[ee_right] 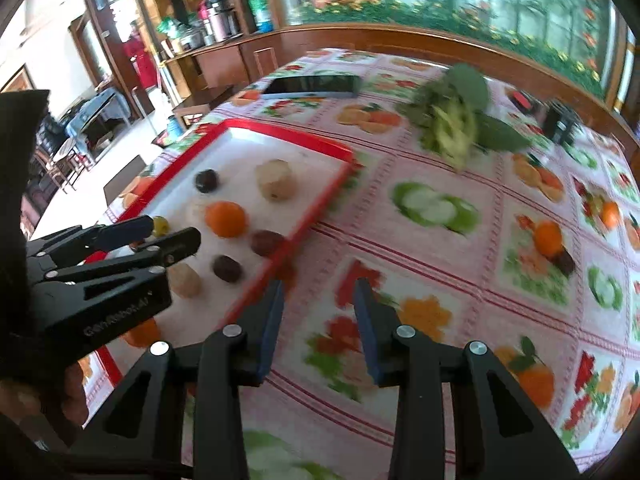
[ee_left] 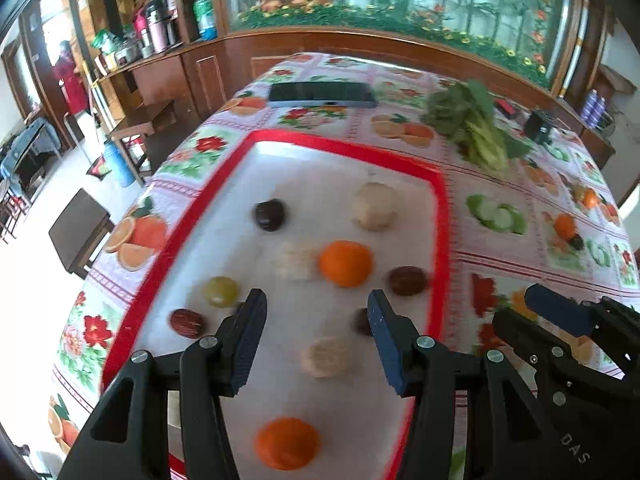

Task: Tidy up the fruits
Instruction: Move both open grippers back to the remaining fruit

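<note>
Left gripper [ee_left: 318, 334] hangs at frame bottom, jaws spread wide and empty, above the red-rimmed tray [ee_left: 438, 216]. Right gripper [ee_right: 318, 320] likewise agape, empty, over the tablecloth [ee_right: 460, 272] beside the tray. Fruit sits loose on the tray: near orange [ee_left: 287, 443], centre orange [ee_left: 345, 263], dark plum [ee_left: 270, 215] beyond. Leafy greens [ee_left: 476, 124] upper right.

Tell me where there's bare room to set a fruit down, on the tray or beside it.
On the red-rimmed white tray, the far end beyond the dark plum and pale peeled fruit is bare. The middle around the orange is crowded. Off the tray, the fruit-print tablecloth under the open right claw, short of the leafy greens, is free.
</note>
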### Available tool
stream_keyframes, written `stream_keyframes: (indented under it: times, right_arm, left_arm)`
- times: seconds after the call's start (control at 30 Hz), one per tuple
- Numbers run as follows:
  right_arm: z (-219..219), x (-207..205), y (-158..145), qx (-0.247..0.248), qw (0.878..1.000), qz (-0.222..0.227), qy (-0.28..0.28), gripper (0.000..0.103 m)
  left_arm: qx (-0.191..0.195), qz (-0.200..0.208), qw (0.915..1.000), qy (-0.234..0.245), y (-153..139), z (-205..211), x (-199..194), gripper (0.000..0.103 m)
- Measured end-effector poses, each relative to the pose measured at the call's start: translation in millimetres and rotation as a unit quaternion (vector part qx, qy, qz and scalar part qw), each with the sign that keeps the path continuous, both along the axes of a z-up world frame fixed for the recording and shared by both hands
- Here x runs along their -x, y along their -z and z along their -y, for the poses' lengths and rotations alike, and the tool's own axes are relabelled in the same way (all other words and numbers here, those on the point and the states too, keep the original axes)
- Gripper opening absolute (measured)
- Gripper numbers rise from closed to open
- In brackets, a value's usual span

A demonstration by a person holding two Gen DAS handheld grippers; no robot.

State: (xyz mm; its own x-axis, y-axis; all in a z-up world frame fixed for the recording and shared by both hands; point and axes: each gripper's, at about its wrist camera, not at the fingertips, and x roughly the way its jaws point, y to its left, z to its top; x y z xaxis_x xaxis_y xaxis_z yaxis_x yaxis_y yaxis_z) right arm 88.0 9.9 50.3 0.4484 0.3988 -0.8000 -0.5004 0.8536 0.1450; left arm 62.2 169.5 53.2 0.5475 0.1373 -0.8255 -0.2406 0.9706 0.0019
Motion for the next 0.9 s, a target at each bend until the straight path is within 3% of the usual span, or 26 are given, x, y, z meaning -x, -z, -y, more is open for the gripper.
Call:
stream_keyframes:
  times: [0.63, 0.73, 0.9]
  right_arm:
    - [194.7, -55.0, 24.3, 0.022, 0.992, -0.023, 0.123, 0.040]
    - [206.9, -69.2, 29.1, 0.019, 0.992, -0.023, 0.125, 0.047]
    - [197.2, -94.6, 40.3, 0.013, 0.996, -0.026, 0.083, 0.047]
  left_arm:
    - [-0.006, -0.013, 0.9927, 0.120, 4.8, 152.7, -41.5, 0.053]
    - [-0.016, -0.017, 0.9898, 0.140, 9.9, 170.1, -53.4, 0.053]
    - [-0.036, -0.027, 0.9852, 0.165, 16.9, 187.4, -72.6, 0.053]
